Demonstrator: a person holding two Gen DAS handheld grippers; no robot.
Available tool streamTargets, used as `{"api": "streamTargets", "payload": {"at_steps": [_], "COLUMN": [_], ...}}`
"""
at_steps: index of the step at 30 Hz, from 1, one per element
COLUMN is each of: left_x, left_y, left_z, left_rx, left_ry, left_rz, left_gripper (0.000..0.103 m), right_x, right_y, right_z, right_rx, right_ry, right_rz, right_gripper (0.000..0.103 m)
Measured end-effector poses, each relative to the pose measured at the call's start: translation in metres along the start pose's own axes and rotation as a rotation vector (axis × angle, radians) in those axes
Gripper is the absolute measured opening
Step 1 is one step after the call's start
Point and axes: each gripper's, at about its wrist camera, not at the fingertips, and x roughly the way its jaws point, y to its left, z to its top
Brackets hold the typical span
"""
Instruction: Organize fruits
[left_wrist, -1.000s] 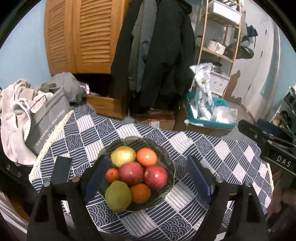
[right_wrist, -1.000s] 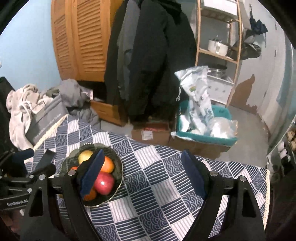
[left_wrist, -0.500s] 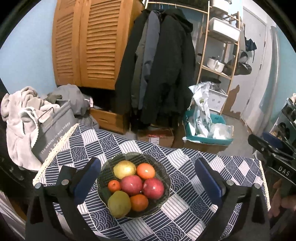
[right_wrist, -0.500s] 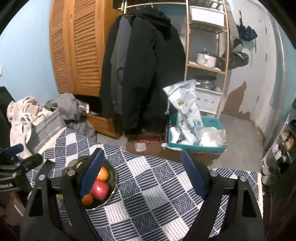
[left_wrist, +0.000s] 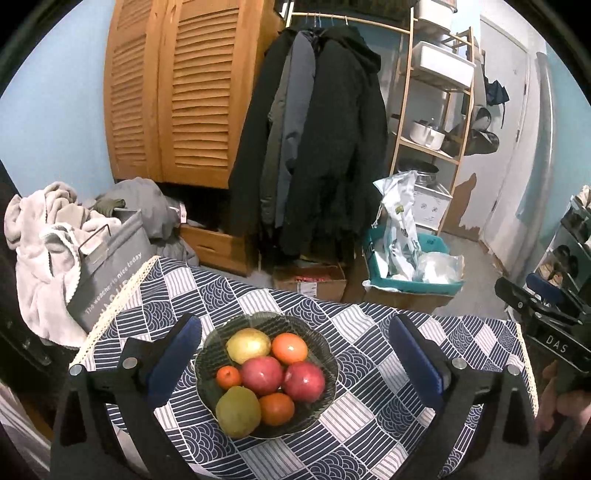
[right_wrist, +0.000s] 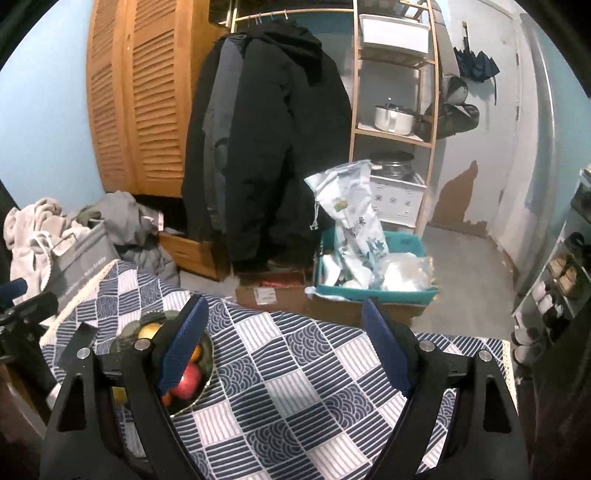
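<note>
A dark glass bowl (left_wrist: 321, 350) sits on the blue-and-white patterned tablecloth (left_wrist: 369, 417). It holds two red apples (left_wrist: 261, 375), two yellow-green pears (left_wrist: 238, 410), oranges (left_wrist: 289, 348) and a small mandarin (left_wrist: 228, 376). My left gripper (left_wrist: 295, 363) is open and empty, held above and behind the bowl, fingers wide to either side. My right gripper (right_wrist: 286, 343) is open and empty over the cloth to the right of the bowl (right_wrist: 207, 373), whose fruit is partly hidden behind its left finger (right_wrist: 183, 347). The right gripper also shows at the left wrist view's right edge (left_wrist: 543, 314).
A grey laundry bin with towels (left_wrist: 66, 251) stands past the table's left edge. Behind the table are cardboard boxes (left_wrist: 310, 282), a teal bin with bags (left_wrist: 410, 266), hanging coats (left_wrist: 314, 147) and a wooden shelf (left_wrist: 432, 122). The cloth right of the bowl is bare.
Both grippers have drawn back and upward from the table; the bowl looks smaller and farther. Both stay open and empty. The fruit has not moved.
</note>
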Motion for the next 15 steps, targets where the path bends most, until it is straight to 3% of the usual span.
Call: {"api": "streamTargets", "payload": {"at_steps": [15], "left_x": [-0.0009], "left_y": [0.0004], "left_z": [0.0016], "left_rx": [-0.002], "left_ry": [-0.002], "left_rz": [0.003], "left_gripper": [0.102], "right_x": [0.0002], "right_y": [-0.0039], "right_z": [0.0001], "right_rx": [0.003], "right_ry": [0.000], "right_rz": [0.003], "right_gripper": [0.084]}}
